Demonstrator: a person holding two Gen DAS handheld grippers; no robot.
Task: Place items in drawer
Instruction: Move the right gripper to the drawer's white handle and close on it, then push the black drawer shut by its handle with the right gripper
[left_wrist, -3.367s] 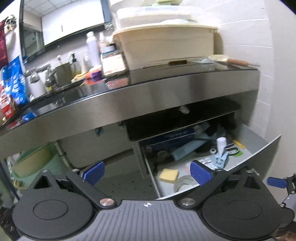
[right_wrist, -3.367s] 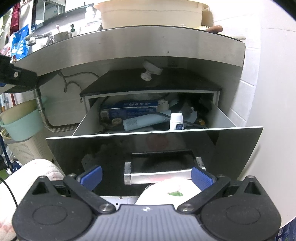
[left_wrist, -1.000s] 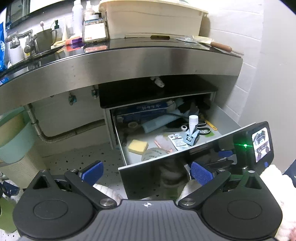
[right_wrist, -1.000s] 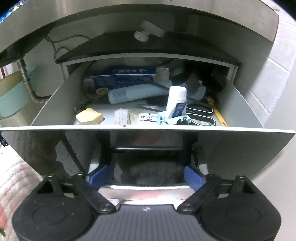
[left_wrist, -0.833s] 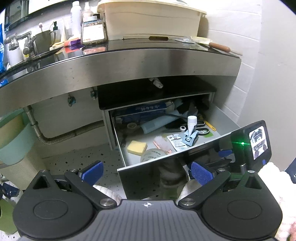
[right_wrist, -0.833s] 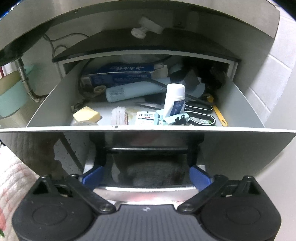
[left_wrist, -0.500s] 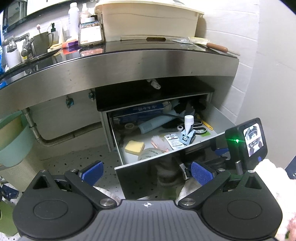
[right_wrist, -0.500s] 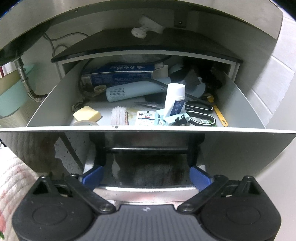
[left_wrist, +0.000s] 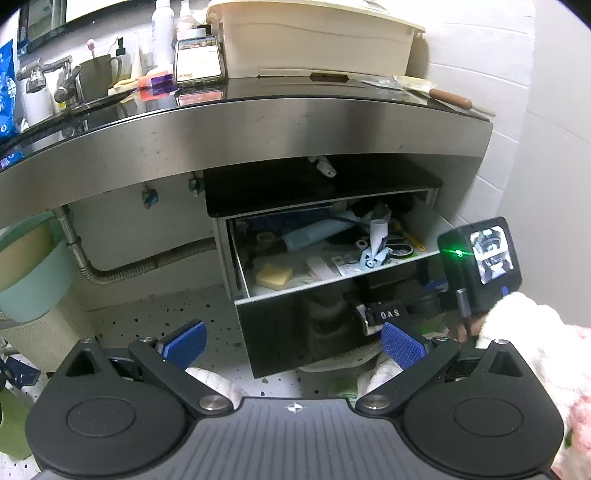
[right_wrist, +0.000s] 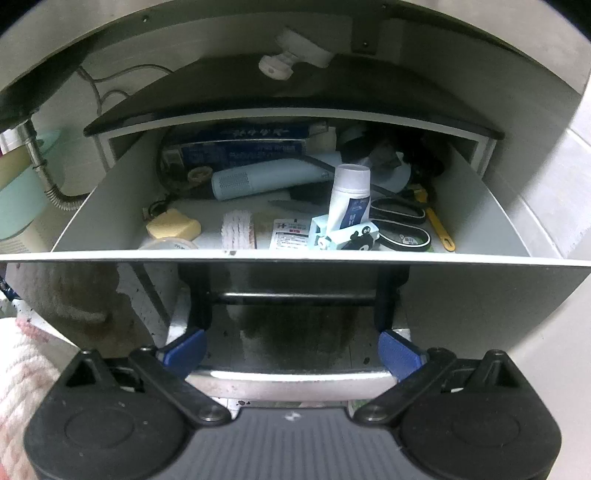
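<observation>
The white-walled drawer with a glossy black front stands pulled well out beneath the steel-fronted counter. Over the last few seconds the right gripper has come from well in front of the drawer right up to its steel bar handle. Its blue pads are now spread wide to either side above the bar and clench nothing. The left gripper has drawn back and up from the drawer and is likewise released and empty. In the last second the drawer itself has hardly shifted.

For the task this reads two ways. The drawer may be open to receive things from the counter above it, or it may be filled and about to be pushed shut by that handle. The pictures do not settle which.

Inside the drawer:
- At the front, a yellow sponge, a pink-bristled brush and a white sachet showing a large blue "H".
- A white tube with a blue label, upright in a pale blue squeezer; its print is too small to read.
- At the back, a dark blue carton with white characters I cannot read.

Outside the drawer, by its handle, the right gripper's side reads something like "0AS". On the counter above, a lit phone leans against a cream plastic tub.
</observation>
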